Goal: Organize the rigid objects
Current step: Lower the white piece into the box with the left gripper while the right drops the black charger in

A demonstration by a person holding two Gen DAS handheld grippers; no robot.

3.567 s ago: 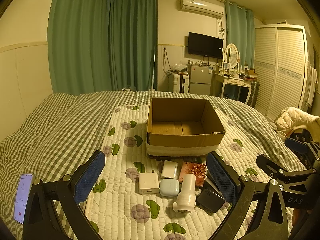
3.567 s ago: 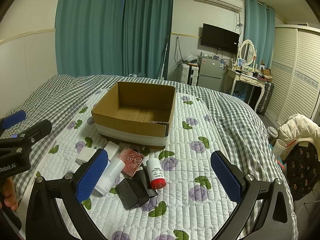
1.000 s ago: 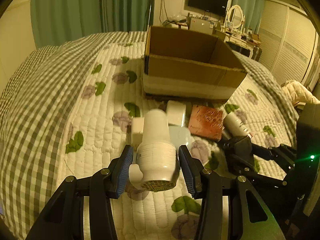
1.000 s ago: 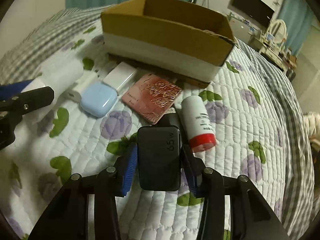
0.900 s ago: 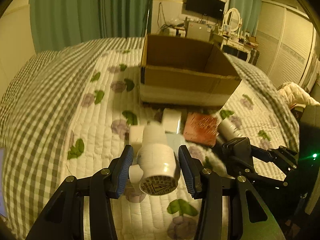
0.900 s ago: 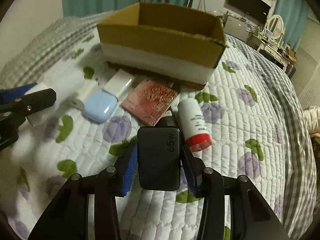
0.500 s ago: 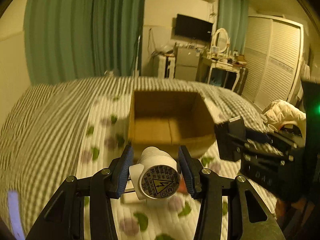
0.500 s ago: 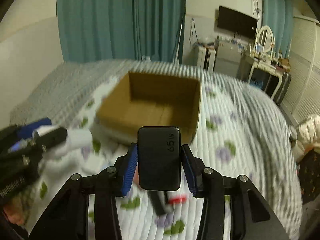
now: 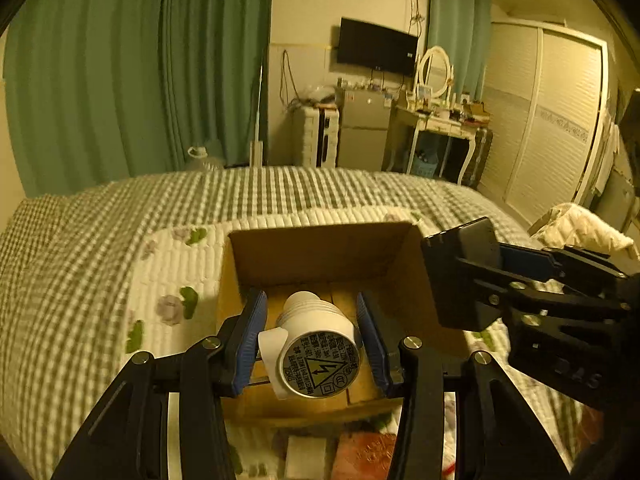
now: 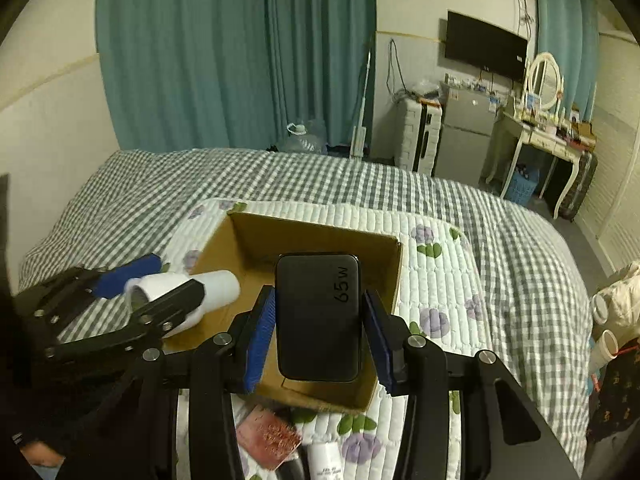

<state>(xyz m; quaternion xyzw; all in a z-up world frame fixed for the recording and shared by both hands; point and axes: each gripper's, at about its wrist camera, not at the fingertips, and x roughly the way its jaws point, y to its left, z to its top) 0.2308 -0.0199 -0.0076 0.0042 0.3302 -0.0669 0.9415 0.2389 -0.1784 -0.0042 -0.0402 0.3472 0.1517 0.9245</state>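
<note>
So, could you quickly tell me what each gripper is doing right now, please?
Left gripper: shut on the white cylindrical device.
Right gripper: shut on the black charger.

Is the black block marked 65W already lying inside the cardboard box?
No, the black charger is clamped between the right gripper pads, held in the air over the open cardboard box.

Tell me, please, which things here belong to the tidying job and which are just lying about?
Job: cardboard box; white cylinder in left gripper; black charger in right gripper; red card on quilt.
Lying about: curtains, TV, dressing table.
</note>
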